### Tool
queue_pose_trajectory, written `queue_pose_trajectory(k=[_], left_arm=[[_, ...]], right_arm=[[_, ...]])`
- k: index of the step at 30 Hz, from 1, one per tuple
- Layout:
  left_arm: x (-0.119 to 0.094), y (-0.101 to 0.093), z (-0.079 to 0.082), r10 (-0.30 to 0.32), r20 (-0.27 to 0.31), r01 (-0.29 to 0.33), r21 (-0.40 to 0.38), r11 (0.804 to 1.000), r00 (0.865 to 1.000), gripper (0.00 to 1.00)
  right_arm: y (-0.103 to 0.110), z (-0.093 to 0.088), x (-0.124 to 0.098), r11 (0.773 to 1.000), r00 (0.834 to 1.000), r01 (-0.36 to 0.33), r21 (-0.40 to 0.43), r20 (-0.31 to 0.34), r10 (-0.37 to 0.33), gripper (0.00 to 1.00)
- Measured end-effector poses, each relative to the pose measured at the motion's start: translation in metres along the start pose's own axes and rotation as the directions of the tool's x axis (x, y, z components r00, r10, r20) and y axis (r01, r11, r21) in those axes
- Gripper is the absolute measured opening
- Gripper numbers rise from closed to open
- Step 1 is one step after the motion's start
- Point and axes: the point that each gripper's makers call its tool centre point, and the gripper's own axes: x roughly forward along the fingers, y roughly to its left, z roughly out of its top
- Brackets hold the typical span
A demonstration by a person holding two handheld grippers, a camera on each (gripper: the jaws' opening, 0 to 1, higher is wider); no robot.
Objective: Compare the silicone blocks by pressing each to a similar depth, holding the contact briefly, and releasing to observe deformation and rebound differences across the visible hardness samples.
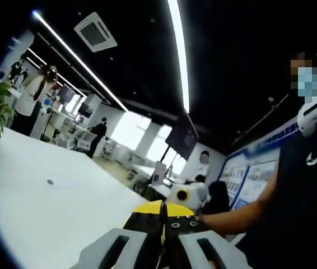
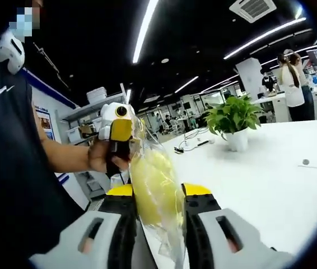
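Table (image 2: 270, 185): the white tabletop is your landmark, spreading out ahead of both grippers; its far side runs off toward the office desks.
Person (image 2: 13, 168): your own dark-shirted torso stands at the table's near edge, one bare forearm reaching out over it.
Right gripper (image 2: 157, 196): your jaws rise over the table's near edge, set a moderate gap apart and closed against the two sides of the bagged block.
Left gripper (image 1: 163, 216): over the same near edge, your yellow-tipped jaws stand pressed together with only a thin dark seam between them; whether anything thin sits in that seam you cannot tell from the left gripper view. In the right gripper view this gripper is held upright in your hand (image 2: 99, 157), just behind the bag.
Silicone block (image 2: 153, 188): a pale yellow, softly rounded piece inside a clear plastic bag (image 2: 147, 143), held off the table between your right jaws; the bag's loose top rises toward the left gripper, and it may be touching it, though the wrinkled plastic makes that hard to judge.
Potted plant (image 2: 234, 120): green leaves in a white pot, standing on the table well beyond the block.
Cables (image 2: 189, 147): dark leads lying on the table just beside the plant.
Small round mark (image 2: 306, 162): a grey dot on the table, well apart from the plant.
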Motion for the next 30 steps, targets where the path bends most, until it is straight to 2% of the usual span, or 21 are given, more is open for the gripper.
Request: queue_pose_trajectory(k=[7,11,15,19,21,24,27,28,30], left_arm=[[-0.001,0.003,-0.007,0.001,-0.028,0.000,0.013,1.000,1.000,0.00],[0.000,0.007,-0.010,0.022,-0.030,-0.022,0.028,0.999,0.999,0.00],[-0.002,0.011,-0.017,0.050,-0.054,-0.047,0.056,0.997,0.997,0.00],[-0.003,0.011,-0.021,0.046,-0.073,-0.040,0.076,0.996,0.996,0.00],[-0.003,0.010,-0.022,0.046,-0.073,-0.041,0.073,0.996,0.996,0.00],[-0.003,0.010,-0.024,0.042,-0.075,-0.036,0.078,0.996,0.996,0.00],[0.002,0.006,-0.033,0.030,-0.106,-0.018,0.108,0.994,0.994,0.02],[0.003,0.006,-0.033,0.031,-0.104,-0.020,0.107,0.994,0.994,0.03],[0.002,0.008,-0.034,0.037,-0.110,-0.024,0.117,0.993,0.993,0.04]], right_arm=[[0.000,-0.006,-0.004,1.000,0.999,0.007,-0.004,-0.044,-0.007,0.23],[-0.002,-0.009,-0.004,1.000,0.998,0.016,0.007,-0.060,-0.016,0.21],[-0.002,-0.015,-0.005,1.000,0.994,0.023,0.015,-0.110,-0.021,0.19],[-0.001,-0.018,-0.007,1.000,0.989,0.022,-0.003,-0.150,-0.022,0.19],[0.000,-0.020,-0.007,1.000,0.986,0.018,0.015,-0.165,-0.016,0.18],[0.001,-0.021,-0.007,1.000,0.985,0.022,0.006,-0.173,-0.020,0.17],[0.008,-0.024,-0.004,1.000,0.979,-0.004,-0.011,-0.202,0.001,0.16],[0.011,-0.027,-0.003,1.000,0.975,-0.017,-0.004,-0.223,0.015,0.16],[0.012,-0.027,-0.002,1.000,0.975,-0.007,0.022,-0.223,0.011,0.15]])
